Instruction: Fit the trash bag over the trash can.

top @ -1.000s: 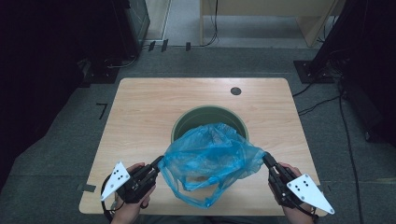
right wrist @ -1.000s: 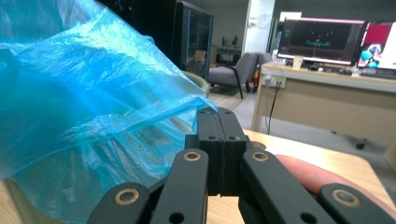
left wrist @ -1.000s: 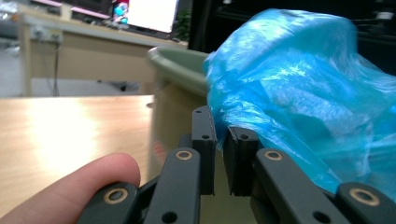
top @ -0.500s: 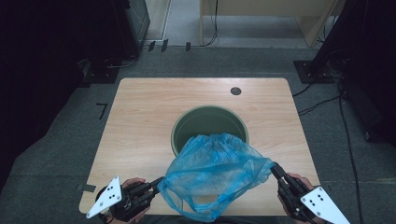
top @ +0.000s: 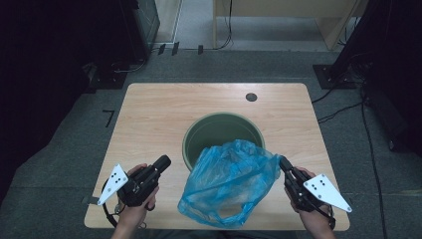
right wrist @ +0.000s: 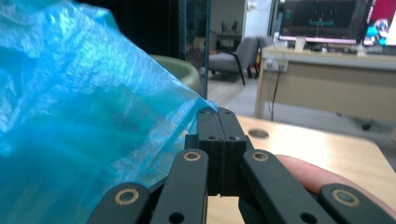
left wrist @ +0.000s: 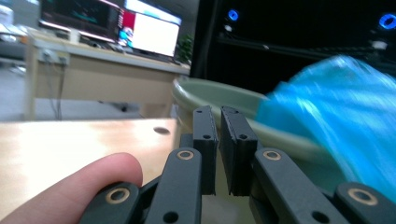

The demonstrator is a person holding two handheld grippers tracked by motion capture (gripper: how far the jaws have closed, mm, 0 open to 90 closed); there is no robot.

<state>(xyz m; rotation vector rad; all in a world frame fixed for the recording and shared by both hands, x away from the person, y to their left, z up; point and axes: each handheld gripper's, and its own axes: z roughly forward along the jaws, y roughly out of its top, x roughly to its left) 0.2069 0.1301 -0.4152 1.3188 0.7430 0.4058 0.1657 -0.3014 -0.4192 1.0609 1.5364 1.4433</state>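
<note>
A crumpled blue plastic bag (top: 229,181) hangs over the near edge of a round green bin (top: 219,117) that stands in the middle of the wooden table (top: 159,114). My right gripper (top: 283,162) is shut on the bag's right edge; in the right gripper view the film (right wrist: 79,116) is pinched at the tips of that gripper (right wrist: 217,112). My left gripper (top: 164,160) sits left of the bag, apart from it. In the left gripper view my left gripper (left wrist: 219,112) has only a slit between its jaws and nothing in them; the bag (left wrist: 345,121) and the bin rim (left wrist: 219,91) lie beyond.
A small round cable hole (top: 251,97) sits near the table's far edge. Dark equipment and cables stand on the grey floor around the table. A wooden desk (right wrist: 327,74) with monitors stands beyond the table.
Both hands pulled toward the near edge, then came forward again. The left gripper, at the bag's left edge before, is now apart from it. The bag hangs from the right gripper.
</note>
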